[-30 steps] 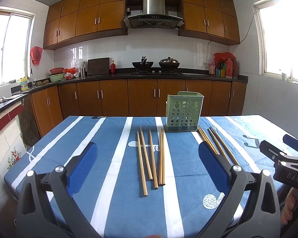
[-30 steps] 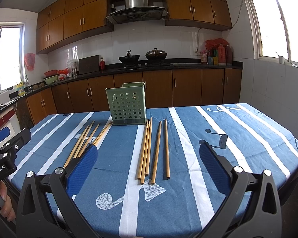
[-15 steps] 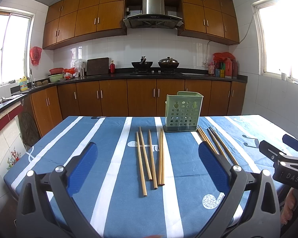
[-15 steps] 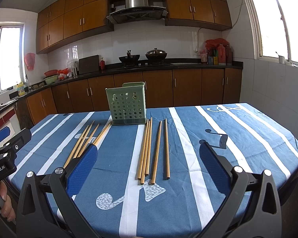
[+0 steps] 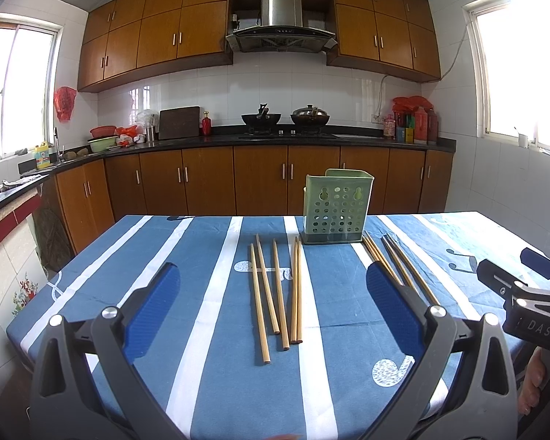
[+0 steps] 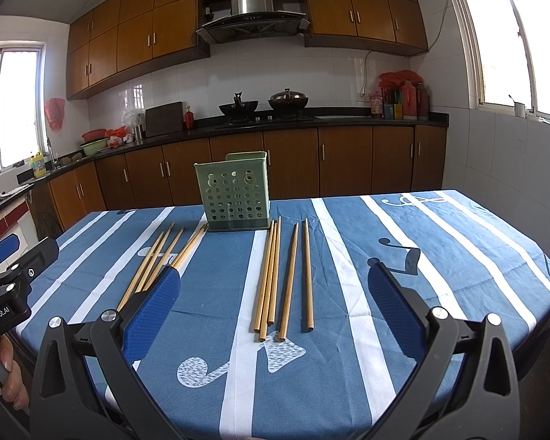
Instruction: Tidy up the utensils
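- Looking along the left tool (image 5: 273, 293), its two blue pads stand spread wide with nothing between them, held above the near edge of the desk (image 5: 128, 256); five chopsticks (image 5: 277, 288) lie loose on the striped cloth ahead, running from near the front toward the far edge; a second bunch of chopsticks (image 5: 396, 264) lies further right, partly hidden behind the right-hand pad; the green perforated holder (image 5: 335, 207) stands upright near the far edge, between the two groups and just beyond their far tips; the right tool (image 5: 528, 297) shows at the right edge of the desk, gripped by a hand (image 5: 531, 385).
- Turning to the right wrist view, the right tool (image 6: 275, 293) is likewise spread and empty above the near edge; the right-hand chopsticks (image 6: 284, 275) lie straight ahead, one darker than the rest; the left-hand group (image 6: 161, 256) fans out beyond the left pad; the holder (image 6: 234, 192) shows no sticks rising above its rim.
- Judging progress: nothing appears sorted yet; every visible chopstick is on the cloth, so all the picking up and dropping into the holder is left.
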Tool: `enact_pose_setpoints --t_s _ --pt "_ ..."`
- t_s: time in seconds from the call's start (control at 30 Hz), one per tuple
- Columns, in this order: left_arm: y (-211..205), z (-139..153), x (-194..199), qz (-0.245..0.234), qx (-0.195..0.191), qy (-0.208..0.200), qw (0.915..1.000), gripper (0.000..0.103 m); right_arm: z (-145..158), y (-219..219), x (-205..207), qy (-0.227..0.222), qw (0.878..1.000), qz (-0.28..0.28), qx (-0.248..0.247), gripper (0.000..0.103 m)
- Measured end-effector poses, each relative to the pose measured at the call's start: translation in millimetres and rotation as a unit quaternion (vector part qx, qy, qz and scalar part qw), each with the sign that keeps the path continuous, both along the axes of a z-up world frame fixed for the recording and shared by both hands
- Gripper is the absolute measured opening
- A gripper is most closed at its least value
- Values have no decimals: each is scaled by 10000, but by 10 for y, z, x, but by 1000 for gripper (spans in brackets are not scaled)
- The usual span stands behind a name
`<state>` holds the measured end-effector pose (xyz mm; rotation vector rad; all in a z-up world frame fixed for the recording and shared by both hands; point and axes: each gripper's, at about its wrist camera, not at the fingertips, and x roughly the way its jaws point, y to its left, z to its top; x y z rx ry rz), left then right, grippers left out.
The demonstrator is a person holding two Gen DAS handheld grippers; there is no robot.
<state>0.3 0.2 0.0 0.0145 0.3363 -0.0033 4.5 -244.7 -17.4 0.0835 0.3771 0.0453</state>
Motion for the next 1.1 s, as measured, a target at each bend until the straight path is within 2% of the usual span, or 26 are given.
enact_pose_setpoints --t_s 0.83,0.97,1.1 --pt "-43 -8 7 25 -20 58 10000 99 -18 -3 11 28 10000 -6 7 101" --pt "-27 -78 117 66 -52 224 9997 99 -46 -44 72 173 9998 -31 106 101" --pt "83 -190 334 228 -84 718 9971 99 -108 -136 224 522 9983 -186 204 101"
